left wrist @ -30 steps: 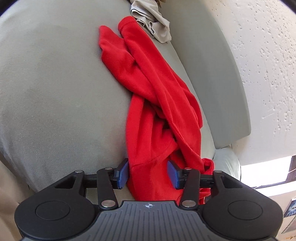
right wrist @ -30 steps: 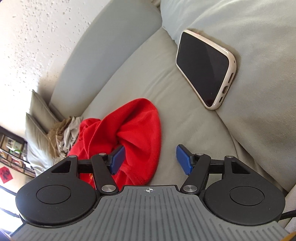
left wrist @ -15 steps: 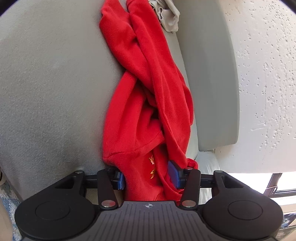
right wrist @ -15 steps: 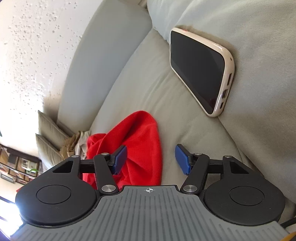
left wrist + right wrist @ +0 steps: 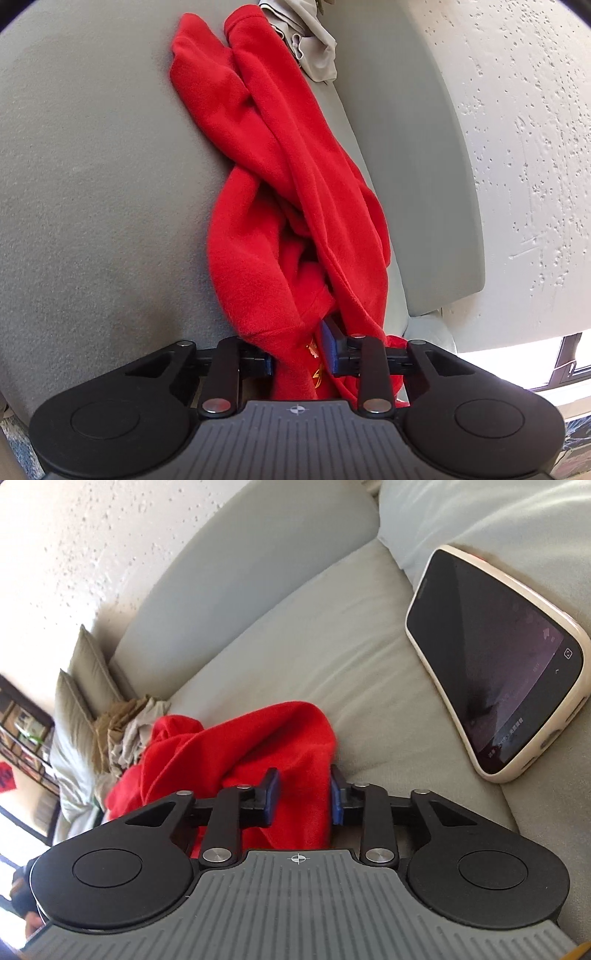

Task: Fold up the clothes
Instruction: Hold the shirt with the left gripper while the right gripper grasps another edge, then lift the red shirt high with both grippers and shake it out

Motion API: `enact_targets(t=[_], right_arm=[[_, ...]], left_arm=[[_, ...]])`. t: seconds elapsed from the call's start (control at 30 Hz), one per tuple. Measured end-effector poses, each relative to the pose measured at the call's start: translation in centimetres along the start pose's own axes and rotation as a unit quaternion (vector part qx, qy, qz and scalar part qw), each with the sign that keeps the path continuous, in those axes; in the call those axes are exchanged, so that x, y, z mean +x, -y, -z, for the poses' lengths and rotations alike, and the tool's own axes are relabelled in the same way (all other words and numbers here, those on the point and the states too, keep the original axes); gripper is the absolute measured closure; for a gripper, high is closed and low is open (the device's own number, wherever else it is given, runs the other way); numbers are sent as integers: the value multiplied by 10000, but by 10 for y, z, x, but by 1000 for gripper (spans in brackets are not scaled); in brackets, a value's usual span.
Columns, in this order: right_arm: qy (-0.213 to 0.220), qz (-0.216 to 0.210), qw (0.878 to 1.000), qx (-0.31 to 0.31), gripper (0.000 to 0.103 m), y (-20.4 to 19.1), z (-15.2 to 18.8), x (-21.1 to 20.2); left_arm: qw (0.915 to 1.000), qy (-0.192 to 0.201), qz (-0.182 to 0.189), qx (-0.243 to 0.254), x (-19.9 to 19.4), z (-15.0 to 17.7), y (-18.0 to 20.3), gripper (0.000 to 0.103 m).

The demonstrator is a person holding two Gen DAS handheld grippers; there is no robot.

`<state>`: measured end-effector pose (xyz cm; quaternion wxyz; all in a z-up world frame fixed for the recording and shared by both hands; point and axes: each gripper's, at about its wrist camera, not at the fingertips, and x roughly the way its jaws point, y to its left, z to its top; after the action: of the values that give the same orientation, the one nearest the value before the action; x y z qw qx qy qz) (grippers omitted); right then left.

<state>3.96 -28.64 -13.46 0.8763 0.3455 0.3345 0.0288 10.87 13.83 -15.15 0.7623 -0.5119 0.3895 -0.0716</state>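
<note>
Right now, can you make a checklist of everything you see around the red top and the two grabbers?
Surface: grey sofa seat, soft and creased.
Job's things: red top, twisted like a rope, unfolded.
Clutter: phone leaning on the back cushion; beige clothes pile beyond the top.
Grippers: left gripper shut on the red top; right gripper shut on the red top's other end.
Cables: nothing seen.
Surroundings: white textured wall; two cushions at the sofa's far end.

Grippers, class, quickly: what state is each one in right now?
Left gripper: shut on the twisted red fleece garment.
Right gripper: shut on the same garment's other end.
</note>
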Motion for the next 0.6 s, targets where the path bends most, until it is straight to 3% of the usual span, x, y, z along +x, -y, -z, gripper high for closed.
enact_targets(t=[0.13,0.27,0.33,0.47,0.53,0.6], right_arm=[[-17,55,9995,313,98,11,0,-1],[-47,40,9990,439,99,14,0,0],[-54,155,9995,269,99,7,1,0],[-89,508,9987,28,101,-14,0,-7],[-116,283,9989,354,101,-25,-8,-23],[-143,58,9976,681,101,-36,-16,-39]], left_arm=[[10000,-11,6,-31,0,3,-3,81],[9999,5,-71,85,-10,7,6,90],[9997,36,-117,214,-21,10,18,96],[9986,98,-209,473,-43,15,40,100],[9978,129,-254,601,-54,17,52,101],[9942,291,-135,1029,-86,3,85,101]])
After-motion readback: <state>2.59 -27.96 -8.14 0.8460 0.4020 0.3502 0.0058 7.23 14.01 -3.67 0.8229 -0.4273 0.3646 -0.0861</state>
